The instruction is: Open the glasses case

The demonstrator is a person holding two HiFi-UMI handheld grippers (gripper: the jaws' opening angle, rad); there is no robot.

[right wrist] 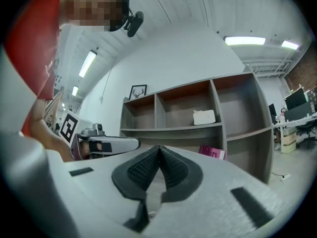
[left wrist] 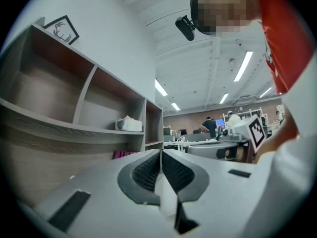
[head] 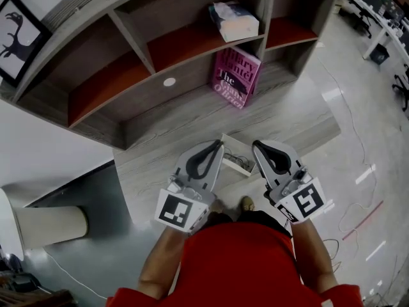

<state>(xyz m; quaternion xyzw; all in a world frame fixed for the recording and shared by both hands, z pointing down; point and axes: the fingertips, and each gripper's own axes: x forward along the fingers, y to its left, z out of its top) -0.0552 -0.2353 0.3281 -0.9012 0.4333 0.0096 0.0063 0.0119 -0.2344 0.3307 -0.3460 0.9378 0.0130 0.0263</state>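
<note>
In the head view the glasses case (head: 237,160), a small white box with something dark inside, lies on the grey wooden shelf top (head: 160,165), partly hidden between and below my two grippers. My left gripper (head: 220,145) is raised over the case's left side, its jaws closed together with nothing between them. My right gripper (head: 255,144) is raised over the right side, also shut and empty. In the left gripper view the ribbed pads (left wrist: 148,171) meet at the left gripper's tip (left wrist: 161,153). In the right gripper view the right gripper's tip (right wrist: 158,148) is closed too. The case shows in neither gripper view.
A grey shelf unit with red-backed compartments (head: 185,43) rises behind the case. A pink book (head: 236,78) leans in its lower bay and a tissue box (head: 234,21) sits on a shelf above. A framed deer picture (head: 14,37) hangs at the left; cables (head: 358,219) trail on the floor at the right.
</note>
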